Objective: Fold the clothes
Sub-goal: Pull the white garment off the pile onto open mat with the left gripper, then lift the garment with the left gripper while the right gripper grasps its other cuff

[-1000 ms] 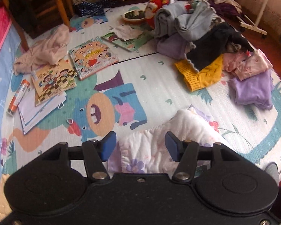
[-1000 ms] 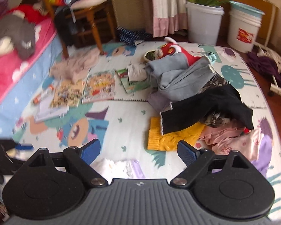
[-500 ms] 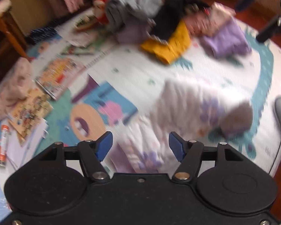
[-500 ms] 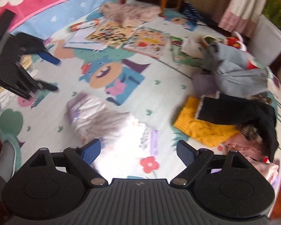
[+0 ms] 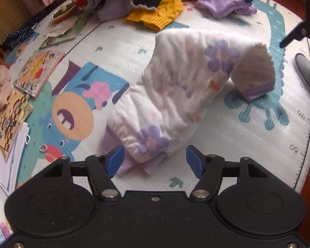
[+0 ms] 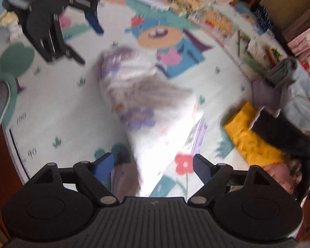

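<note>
Both grippers, left (image 5: 155,161) and right (image 6: 153,166), gape wide, gripping nothing — the white flowered garment (image 5: 175,95) slumps on the mat (image 5: 258,155), far end humped up; it may flop open.

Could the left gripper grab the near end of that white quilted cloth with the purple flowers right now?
Probably yes. The left gripper is open, and the near end of the white quilted cloth with purple flowers lies just ahead between its blue fingertips on the play mat, with nothing in between.
</note>
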The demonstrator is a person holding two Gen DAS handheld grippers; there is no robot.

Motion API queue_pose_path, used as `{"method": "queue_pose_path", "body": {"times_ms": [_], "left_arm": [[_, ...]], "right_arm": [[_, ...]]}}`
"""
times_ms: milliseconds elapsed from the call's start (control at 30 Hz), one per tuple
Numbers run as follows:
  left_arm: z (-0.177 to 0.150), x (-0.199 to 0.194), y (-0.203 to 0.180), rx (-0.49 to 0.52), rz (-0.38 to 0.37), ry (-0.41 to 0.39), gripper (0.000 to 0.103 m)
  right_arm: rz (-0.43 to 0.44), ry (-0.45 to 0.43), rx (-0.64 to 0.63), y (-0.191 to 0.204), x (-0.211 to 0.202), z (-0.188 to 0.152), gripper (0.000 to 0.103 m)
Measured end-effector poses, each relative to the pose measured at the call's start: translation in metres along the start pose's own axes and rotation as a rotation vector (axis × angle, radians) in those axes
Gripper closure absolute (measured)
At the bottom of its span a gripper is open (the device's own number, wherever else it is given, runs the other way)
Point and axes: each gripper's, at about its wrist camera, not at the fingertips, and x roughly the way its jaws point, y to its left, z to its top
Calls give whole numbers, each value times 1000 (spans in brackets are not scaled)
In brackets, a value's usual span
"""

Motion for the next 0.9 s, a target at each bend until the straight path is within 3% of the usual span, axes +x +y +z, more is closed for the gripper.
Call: {"method": "queue_pose_path", "body": {"times_ms": [167, 333, 433, 567, 733, 833, 900], "left_arm": [[-14, 12, -8, 37, 31, -41, 37], [-27, 33, -20, 159, 66, -39, 37], [-33, 48, -22, 193, 90, -24, 38], [-39, 67, -29, 316, 137, -17, 40], [-34, 76, -21, 337, 148, -41, 50], [-32, 84, -20, 354, 155, -29, 54], [-30, 88, -20, 366, 149, -21, 58]], "right_arm": [[-6, 69, -93, 20, 29, -8, 12], [-29, 107, -179, 34, 55, -20, 12], [-26, 127, -153, 28, 70, -30, 13], [-20, 108, -99, 19, 77, -38, 19], [6, 87, -20, 4, 84, -46, 23], [31, 81, 34, -6, 89, -51, 35], [48, 76, 71, -13, 92, -55, 56]]}}
